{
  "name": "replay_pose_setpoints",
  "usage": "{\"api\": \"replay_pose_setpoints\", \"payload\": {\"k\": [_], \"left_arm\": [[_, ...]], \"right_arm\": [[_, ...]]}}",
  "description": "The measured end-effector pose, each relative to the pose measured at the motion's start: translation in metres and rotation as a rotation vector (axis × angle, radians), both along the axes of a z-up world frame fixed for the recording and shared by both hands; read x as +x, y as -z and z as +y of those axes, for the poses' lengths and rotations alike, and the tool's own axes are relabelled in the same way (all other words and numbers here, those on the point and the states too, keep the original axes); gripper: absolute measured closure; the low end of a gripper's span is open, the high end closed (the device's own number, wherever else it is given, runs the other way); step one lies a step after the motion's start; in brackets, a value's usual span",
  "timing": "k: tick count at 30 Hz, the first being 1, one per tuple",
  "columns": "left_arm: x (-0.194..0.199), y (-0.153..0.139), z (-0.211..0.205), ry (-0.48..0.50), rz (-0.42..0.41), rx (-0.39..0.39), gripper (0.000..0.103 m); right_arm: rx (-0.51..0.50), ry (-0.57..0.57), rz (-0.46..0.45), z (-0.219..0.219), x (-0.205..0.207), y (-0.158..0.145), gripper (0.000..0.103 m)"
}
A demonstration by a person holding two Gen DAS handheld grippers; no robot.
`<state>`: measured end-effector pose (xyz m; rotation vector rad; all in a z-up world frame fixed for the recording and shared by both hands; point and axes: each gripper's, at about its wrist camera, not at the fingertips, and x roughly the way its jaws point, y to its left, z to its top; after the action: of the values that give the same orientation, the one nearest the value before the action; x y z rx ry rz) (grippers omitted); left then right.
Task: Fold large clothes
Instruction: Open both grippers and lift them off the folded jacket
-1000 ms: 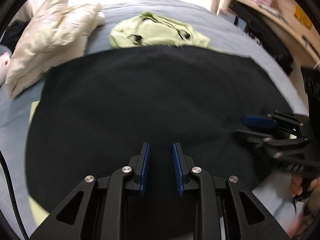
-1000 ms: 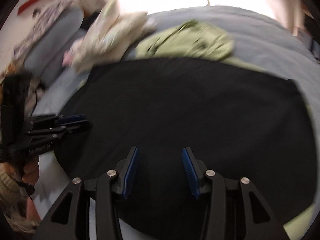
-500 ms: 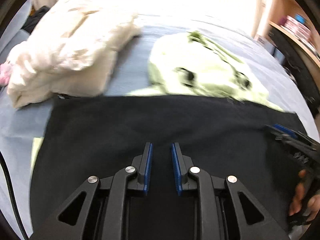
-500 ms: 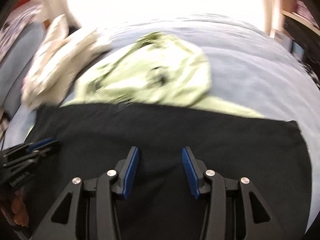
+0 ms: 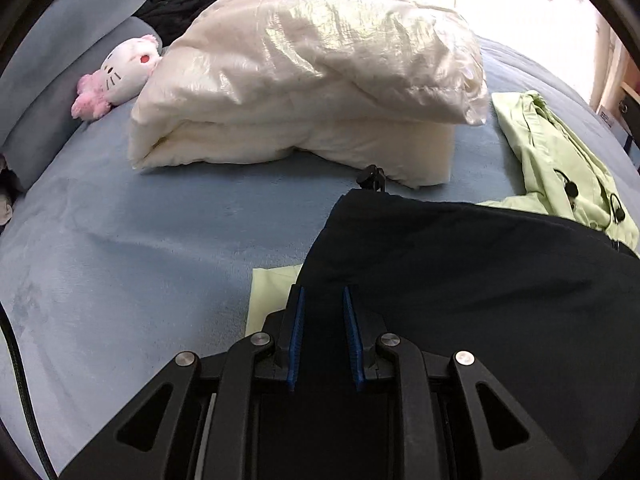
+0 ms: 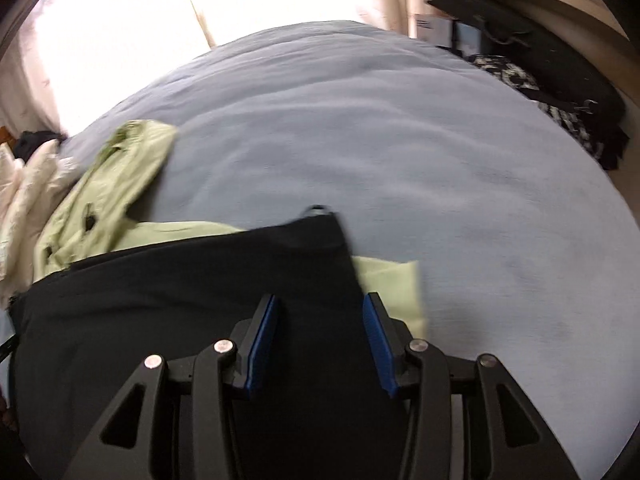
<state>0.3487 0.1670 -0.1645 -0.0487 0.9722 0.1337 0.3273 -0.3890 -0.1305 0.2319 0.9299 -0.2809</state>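
A large black garment (image 5: 480, 280) lies flat on the blue bed, over a light green garment (image 5: 560, 168). My left gripper (image 5: 322, 300) is open with a narrow gap over the black garment's left edge, near its far left corner. My right gripper (image 6: 322, 308) is open wider over the black garment (image 6: 180, 300) near its far right corner. The light green garment (image 6: 108, 200) shows beyond and beside the black one. Nothing is held between either pair of fingers.
A folded cream puffy jacket (image 5: 312, 68) lies on the bed (image 5: 140, 240) beyond the left gripper. A pink and white plush toy (image 5: 120, 72) and grey pillow sit at far left. Dark clothes and a wooden shelf (image 6: 560, 60) stand at the right of the bed (image 6: 400, 140).
Both grippers have moved outward, the left to the black garment's left edge and the right to its right edge. Each has left the other's view. Jaw openings look unchanged.
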Motion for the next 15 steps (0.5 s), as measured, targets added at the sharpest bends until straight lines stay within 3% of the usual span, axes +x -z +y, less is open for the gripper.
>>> {"api": "replay_pose_setpoints", "payload": {"k": [2, 6, 11, 15], "left_arm": [[0.002, 0.002, 0.001, 0.003, -0.002, 0.03, 0.084], [-0.003, -0.005, -0.004, -0.002, -0.002, 0.074, 0.084], [-0.025, -0.028, -0.008, -0.003, 0.011, 0.019, 0.084], [-0.066, -0.051, -0.03, 0.063, 0.002, -0.027, 0.084]], "right_arm": [[0.019, 0.008, -0.001, -0.004, 0.001, 0.003, 0.058], [-0.041, 0.01, 0.013, 0.005, 0.0, 0.001, 0.057], [0.023, 0.044, 0.002, 0.008, -0.019, -0.02, 0.057], [0.071, -0.075, -0.024, 0.042, -0.052, -0.045, 0.057]]}}
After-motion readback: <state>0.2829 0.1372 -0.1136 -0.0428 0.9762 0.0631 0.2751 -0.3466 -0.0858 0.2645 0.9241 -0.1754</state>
